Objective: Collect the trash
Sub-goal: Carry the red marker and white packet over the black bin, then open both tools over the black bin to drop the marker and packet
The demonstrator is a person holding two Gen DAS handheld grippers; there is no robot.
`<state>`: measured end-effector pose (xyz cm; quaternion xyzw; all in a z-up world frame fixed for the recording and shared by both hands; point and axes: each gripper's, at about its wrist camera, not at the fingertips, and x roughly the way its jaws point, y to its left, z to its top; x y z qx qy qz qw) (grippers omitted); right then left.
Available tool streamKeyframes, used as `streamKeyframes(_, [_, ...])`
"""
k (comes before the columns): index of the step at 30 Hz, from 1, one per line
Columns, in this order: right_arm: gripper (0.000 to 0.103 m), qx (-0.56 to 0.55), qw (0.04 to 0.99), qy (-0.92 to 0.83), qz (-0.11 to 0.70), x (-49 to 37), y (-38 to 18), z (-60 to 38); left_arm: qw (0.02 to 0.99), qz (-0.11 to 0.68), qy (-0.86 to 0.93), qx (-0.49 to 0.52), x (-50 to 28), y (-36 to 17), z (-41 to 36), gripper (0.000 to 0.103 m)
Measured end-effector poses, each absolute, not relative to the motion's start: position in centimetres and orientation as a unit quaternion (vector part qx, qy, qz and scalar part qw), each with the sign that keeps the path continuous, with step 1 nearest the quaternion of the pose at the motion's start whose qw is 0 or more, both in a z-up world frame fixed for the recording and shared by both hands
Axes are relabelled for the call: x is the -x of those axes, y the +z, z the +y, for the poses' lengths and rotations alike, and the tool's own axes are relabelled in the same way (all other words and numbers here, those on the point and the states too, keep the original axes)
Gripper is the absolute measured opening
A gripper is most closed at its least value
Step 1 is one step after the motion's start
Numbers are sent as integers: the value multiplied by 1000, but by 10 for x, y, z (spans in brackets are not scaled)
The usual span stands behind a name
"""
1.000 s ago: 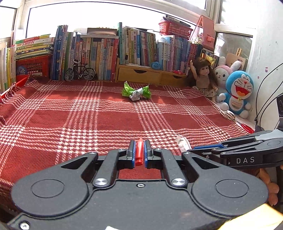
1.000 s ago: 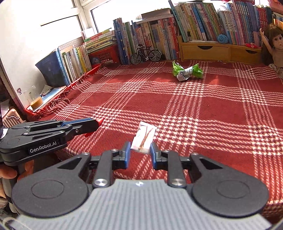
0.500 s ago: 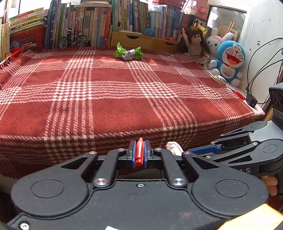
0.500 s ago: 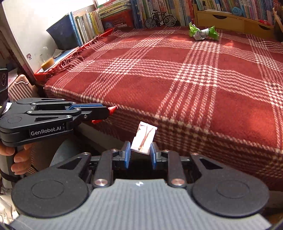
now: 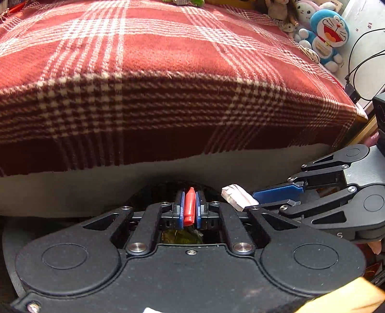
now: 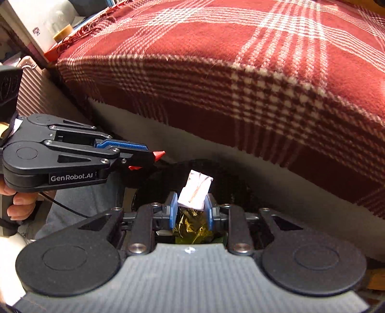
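Both grippers below bed edge, over dark bin [image 6: 216, 173]. Right gripper [image 6: 190, 211] pinching white wrapper [image 6: 196, 190]; left gripper [image 5: 189, 209] clamped on red piece [image 5: 189, 204]. Plaid blanket [image 5: 168, 72] behind.

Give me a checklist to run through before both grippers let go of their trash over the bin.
1. Left gripper shut on the red piece: ok.
2. Right gripper shut on the white wrapper: ok.
3. Bin below the right gripper, with yellow-green trash showing between its fingers: ok.
4. Left gripper over the bin too; the dark rim and some trash show under it: ok.
5. Grippers apart, not touching each other: ok.
6. Bed cleared of trash: not ok, a green wrapper lies at the far edge of the blanket.
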<state>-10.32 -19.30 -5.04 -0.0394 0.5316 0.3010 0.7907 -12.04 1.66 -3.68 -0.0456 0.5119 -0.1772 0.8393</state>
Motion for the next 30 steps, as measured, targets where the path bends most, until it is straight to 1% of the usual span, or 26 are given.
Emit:
streamKeyframes(4, [32, 61, 779, 304, 546, 109, -61, -186, 833, 523, -175, 41, 121, -45, 13, 9])
streamKeyframes(11, [33, 55, 774, 291, 559, 108, -71, -188, 825, 537, -173, 41, 119, -53, 12, 9])
streamKeyframes(15, [33, 53, 775, 288, 560, 108, -72, -189, 824, 539, -171, 40, 117, -54, 12, 12])
streamKeyframes(16, [35, 53, 775, 287, 560, 107, -72, -189, 824, 539, -170, 39, 117, -54, 13, 13])
streamKeyframes(17, [38, 52, 775, 286, 561, 106, -72, -188, 824, 539, -170, 39, 117, -54, 12, 15])
streamKeyframes(25, [48, 50, 774, 284, 564, 106, -74, -189, 823, 541, -171, 35, 116, -55, 12, 26])
streamKeyframes(28, [50, 51, 774, 284, 565, 106, -74, -189, 822, 542, -171, 32, 116, -55, 12, 29])
streamKeyframes(30, [50, 50, 774, 283, 565, 105, -74, -189, 822, 543, -171, 31, 115, -55, 12, 33])
